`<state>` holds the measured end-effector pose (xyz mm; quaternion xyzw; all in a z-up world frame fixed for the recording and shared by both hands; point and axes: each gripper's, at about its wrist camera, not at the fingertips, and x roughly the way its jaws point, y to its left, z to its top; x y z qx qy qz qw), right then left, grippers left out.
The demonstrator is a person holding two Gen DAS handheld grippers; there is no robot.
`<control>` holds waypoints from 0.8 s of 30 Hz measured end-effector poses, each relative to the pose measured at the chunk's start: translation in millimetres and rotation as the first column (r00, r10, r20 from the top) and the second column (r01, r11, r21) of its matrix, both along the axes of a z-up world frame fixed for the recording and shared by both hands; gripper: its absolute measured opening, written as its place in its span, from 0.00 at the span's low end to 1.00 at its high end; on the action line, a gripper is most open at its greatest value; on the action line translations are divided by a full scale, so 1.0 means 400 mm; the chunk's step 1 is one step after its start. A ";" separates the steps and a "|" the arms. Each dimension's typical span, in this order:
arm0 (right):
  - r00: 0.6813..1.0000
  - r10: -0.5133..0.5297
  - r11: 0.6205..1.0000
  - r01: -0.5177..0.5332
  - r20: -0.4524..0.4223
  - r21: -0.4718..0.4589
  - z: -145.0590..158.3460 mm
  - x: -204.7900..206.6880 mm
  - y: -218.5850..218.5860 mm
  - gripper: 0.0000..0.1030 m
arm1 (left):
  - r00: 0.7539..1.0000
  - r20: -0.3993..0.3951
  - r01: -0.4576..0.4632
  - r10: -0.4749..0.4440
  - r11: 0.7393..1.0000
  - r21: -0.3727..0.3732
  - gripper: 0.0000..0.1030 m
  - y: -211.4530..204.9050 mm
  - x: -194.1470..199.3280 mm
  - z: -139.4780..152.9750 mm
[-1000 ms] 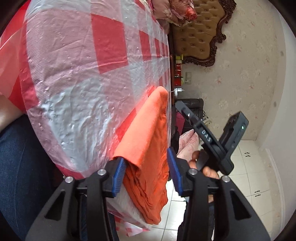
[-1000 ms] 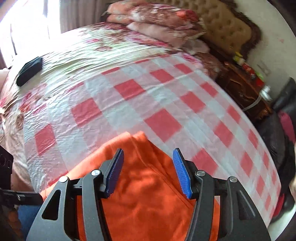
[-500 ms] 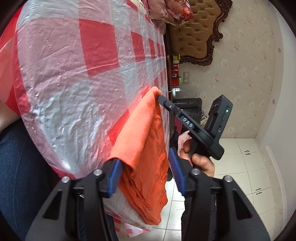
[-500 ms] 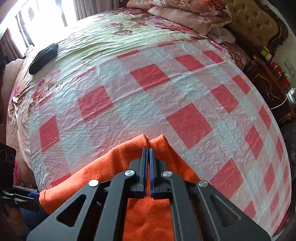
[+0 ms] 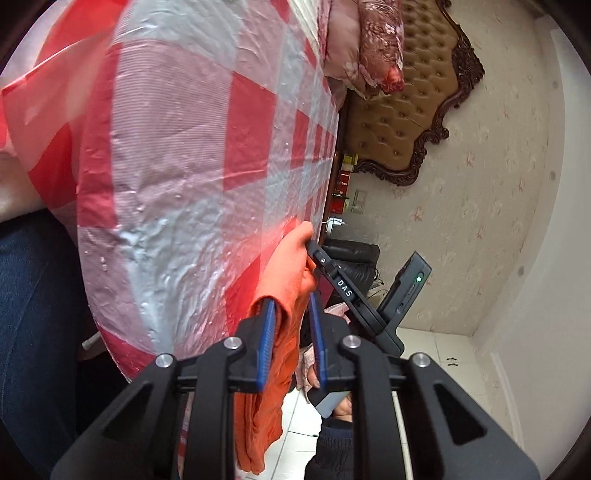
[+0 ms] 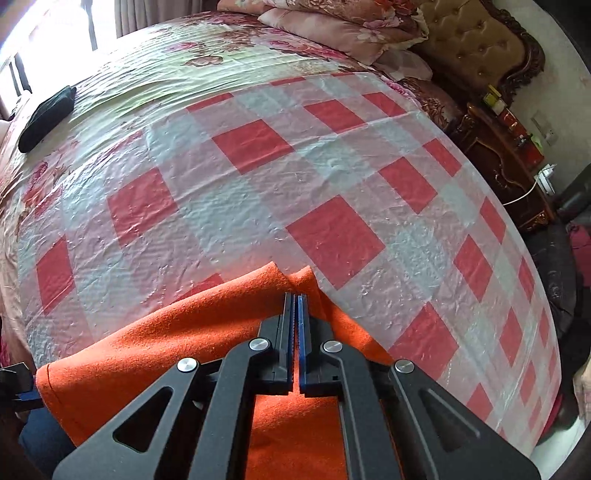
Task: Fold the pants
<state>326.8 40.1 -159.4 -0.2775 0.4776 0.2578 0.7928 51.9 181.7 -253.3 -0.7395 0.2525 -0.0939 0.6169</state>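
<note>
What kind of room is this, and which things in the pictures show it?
Most likely a bedroom in a home. A wide bed with a floral quilt stands against a brown tufted headboard with a carved dark frame, pink floral pillows are stacked at its head, and a dark wooden bedside cabinet stands beside it.

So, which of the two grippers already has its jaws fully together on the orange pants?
The right gripper: its pads pinch the orange pants. The left gripper is closing, a gap remaining.
</note>
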 end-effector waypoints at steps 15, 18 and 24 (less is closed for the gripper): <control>0.989 -0.148 0.977 0.149 -0.017 0.152 0.040 0.055 -0.069 0.02 | 0.970 -0.104 0.218 -0.221 0.594 0.774 0.65 -0.039 0.059 0.219; 0.951 -0.304 0.914 0.308 -0.057 0.264 0.087 0.025 -0.196 0.03 | 0.939 -0.161 0.283 -0.303 0.419 0.863 0.64 -0.063 0.120 0.234; 0.803 -0.595 0.770 0.580 -0.029 0.266 0.088 -0.237 -0.553 0.05 | 0.828 -0.275 0.444 -0.488 0.272 0.854 0.41 -0.101 0.191 0.203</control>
